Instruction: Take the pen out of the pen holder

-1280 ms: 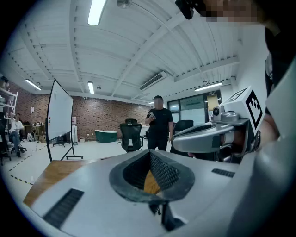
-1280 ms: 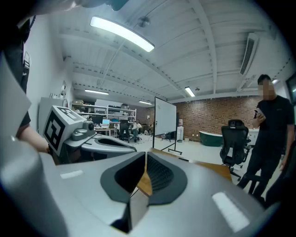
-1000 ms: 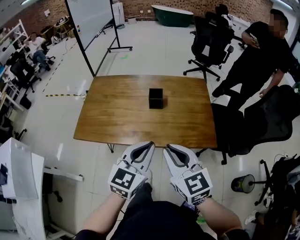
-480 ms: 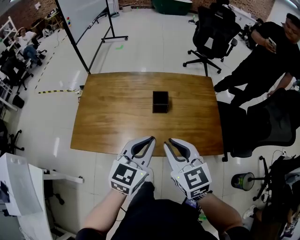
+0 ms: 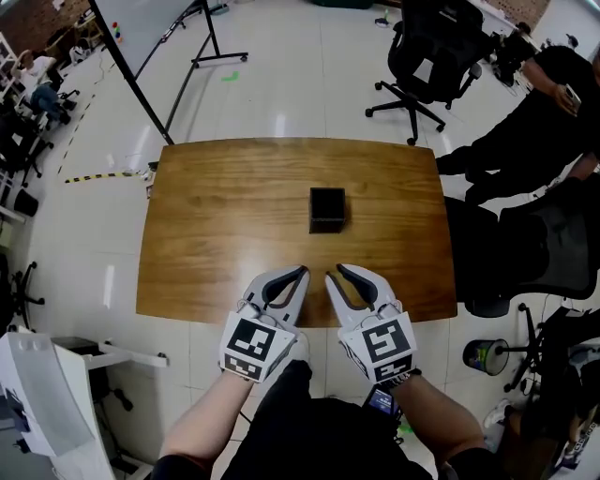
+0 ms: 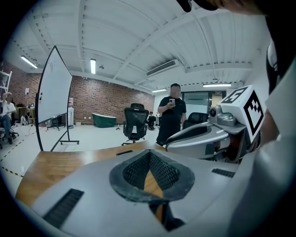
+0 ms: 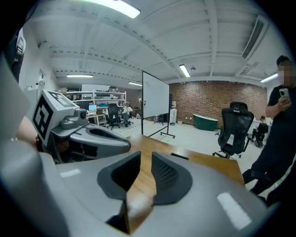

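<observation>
From the head view, I hold my left gripper (image 5: 300,273) and my right gripper (image 5: 332,272) side by side, tips near each other, over the near edge of the table (image 5: 216,216). The holder (image 5: 327,208), a small black box, stands straight ahead of both tips at about the middle of the table, well apart from them. I cannot make out the pen in it from here. Beyond the far edge stands a chair (image 5: 427,56). A person (image 5: 548,112) in dark clothes is off to the right of my right gripper. A whiteboard (image 5: 150,28) on a stand is ahead of my left gripper and to its left.

From the left gripper view, the pads (image 6: 162,171) meet at the tips. Only a thin wedge of wood shows lower down between them, and nothing is gripped. My right gripper lies just beside it on the right, marker cube up. The person stands ahead past the table.

From the right gripper view, the pads (image 7: 166,173) stand a narrow slit apart. A strip of wood shows along the whole gap and nothing is in it. My left gripper sits just beside it on the left. The whiteboard is ahead past the table, and the chair is ahead to the right.
</observation>
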Tool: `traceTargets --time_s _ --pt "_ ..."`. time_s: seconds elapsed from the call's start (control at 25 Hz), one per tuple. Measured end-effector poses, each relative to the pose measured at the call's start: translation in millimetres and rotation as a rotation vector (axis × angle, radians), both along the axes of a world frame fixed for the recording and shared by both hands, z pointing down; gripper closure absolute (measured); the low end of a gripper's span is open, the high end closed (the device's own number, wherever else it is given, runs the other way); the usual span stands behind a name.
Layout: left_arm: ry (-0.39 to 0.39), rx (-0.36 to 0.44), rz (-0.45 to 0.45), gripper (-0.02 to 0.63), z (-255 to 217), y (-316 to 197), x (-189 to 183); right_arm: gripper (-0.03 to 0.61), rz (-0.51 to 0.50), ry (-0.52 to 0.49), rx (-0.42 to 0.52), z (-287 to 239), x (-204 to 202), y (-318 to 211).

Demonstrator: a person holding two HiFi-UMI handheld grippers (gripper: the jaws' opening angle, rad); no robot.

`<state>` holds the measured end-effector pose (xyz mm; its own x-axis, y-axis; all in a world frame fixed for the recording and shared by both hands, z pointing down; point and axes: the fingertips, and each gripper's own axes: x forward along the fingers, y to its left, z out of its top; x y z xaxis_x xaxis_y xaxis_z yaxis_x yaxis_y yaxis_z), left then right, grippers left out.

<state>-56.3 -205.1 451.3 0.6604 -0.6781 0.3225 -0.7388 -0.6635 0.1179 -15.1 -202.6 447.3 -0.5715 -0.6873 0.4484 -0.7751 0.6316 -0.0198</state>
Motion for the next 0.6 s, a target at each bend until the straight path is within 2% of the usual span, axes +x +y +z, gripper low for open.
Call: traceTargets --time_s 0.32,0.6 --pt "-0.014 -0.050 0.016 0.609 34 -43 -7 0.495 0.050 0.038 -0.043 43 -3 -55" --pt "-0.029 -0.089 0.018 0.609 63 -71 -10 0.479 0.052 0.093 -0.062 80 -10 -94"
